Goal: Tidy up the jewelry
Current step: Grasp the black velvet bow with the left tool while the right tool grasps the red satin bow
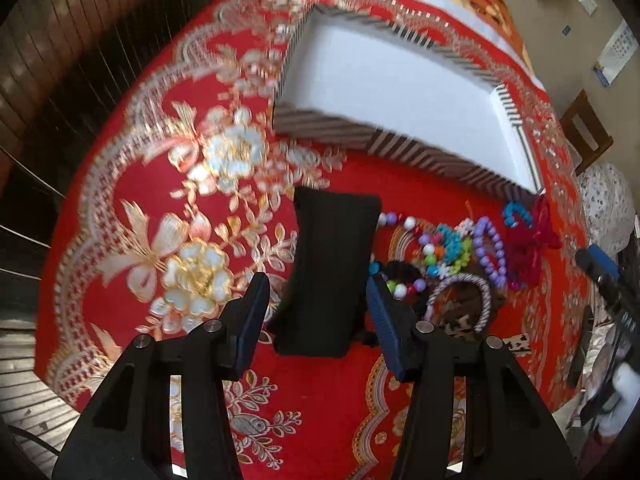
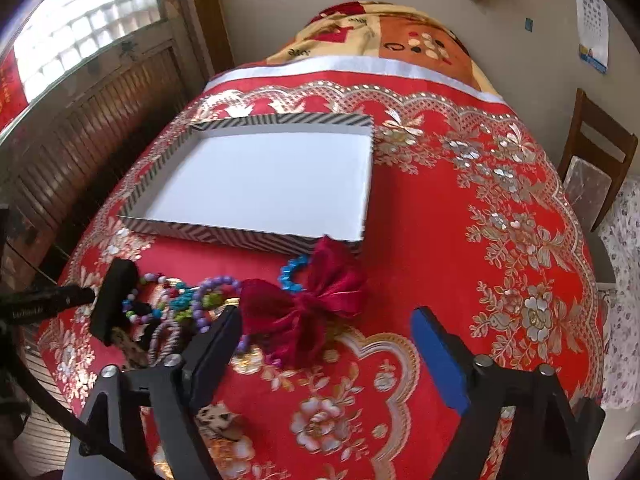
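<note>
A: Which gripper is sitting nearer the pile right now?

B: Both are hanging close over it. In the left wrist view the left gripper (image 1: pixel 318 304) is standing with its fingers apart, and a black pad-like object (image 1: pixel 328 272) is lying in the gap between them. I cannot tell whether either pad is touching it. Its long axis is running up and down the frame, along the fingers.

A: And the right one?

B: The right gripper (image 2: pixel 326 350) is showing its fingers well apart with nothing pressed between them. The dark red bow (image 2: pixel 308 308) is lying just ahead of the gap, toward the left finger, its wings spreading from lower left to upper right of the frame.

A: Where is the rest of the jewelry sitting?

B: It is lying heaped on the red tablecloth (image 2: pixel 440 240) at lower left of the right wrist view: a purple bead bracelet (image 2: pixel 212 292), a blue bead bracelet (image 2: pixel 292 276) touching the bow, and other coloured beads I cannot sort apart.

A: And the container?

B: The striped tray (image 2: pixel 248 120) is sitting beyond the pile, in the upper middle of the frame, just behind the bow. Its white floor is showing bare; nothing is lying in it yet, so I judge the sorting is barely starting.
</note>
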`<state>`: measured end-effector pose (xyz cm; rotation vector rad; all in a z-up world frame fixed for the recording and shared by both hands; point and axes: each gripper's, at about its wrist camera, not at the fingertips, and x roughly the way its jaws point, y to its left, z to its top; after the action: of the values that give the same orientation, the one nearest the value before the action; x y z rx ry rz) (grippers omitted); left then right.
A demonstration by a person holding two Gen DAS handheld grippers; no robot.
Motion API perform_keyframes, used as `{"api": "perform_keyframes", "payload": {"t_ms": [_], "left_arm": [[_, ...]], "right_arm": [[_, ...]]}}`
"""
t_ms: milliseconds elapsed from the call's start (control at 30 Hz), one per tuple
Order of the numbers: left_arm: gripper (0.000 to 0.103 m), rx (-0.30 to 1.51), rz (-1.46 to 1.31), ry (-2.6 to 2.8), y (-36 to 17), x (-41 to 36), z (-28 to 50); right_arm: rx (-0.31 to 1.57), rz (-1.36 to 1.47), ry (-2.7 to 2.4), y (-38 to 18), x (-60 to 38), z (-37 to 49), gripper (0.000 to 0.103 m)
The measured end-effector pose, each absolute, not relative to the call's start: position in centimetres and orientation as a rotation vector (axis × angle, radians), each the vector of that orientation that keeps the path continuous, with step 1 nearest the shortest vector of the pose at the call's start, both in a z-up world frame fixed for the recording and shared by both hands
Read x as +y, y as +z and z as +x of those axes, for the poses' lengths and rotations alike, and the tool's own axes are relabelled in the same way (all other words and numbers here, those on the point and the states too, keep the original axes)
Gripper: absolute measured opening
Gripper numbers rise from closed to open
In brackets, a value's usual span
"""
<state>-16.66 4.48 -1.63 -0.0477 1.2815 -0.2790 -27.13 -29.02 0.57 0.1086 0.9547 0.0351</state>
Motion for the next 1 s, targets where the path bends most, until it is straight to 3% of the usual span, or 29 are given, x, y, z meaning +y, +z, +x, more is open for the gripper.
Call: {"api": "perform_keyframes", "payload": {"t_ms": [167,467,600,700,767,800,1000], "left_arm": [[0.050,1.303,-0.032,-0.270,-3.1,4.1,-16.3],[0.049,1.292,0.012,-0.275,-3.8,2.9,-15.2],[0.040,1.299,0.015,-0.285,-4.2,2.6,-14.9],[0.032,1.294,0.026,-0.295,-4.1,2.2,-14.9],[0.024,1.284,0.034,-0.300,-3.9,1.8,-14.9],[0.016,1.277,0.034,-0.300,-3.8,1.7,-14.8],[0.014,1.259,-0.035,-0.335,-1.8,3.3,-14.9]], "right_arm": [[0.983,0.151,0.031,-0.5,-31.0,-25.5,0.069],[1.123,0.365,0.079,-3.3,-30.7,-23.9,0.069],[1.136,0.401,0.053,-4.6,-30.0,-22.8,0.068],[1.129,0.412,0.048,-5.5,-29.6,-21.9,0.053],[1.126,0.411,0.046,-5.9,-29.6,-21.6,0.034],[1.126,0.420,0.055,-6.0,-29.7,-21.6,0.030],[1.046,0.390,0.095,-3.1,-30.1,-23.3,0.019]]}}
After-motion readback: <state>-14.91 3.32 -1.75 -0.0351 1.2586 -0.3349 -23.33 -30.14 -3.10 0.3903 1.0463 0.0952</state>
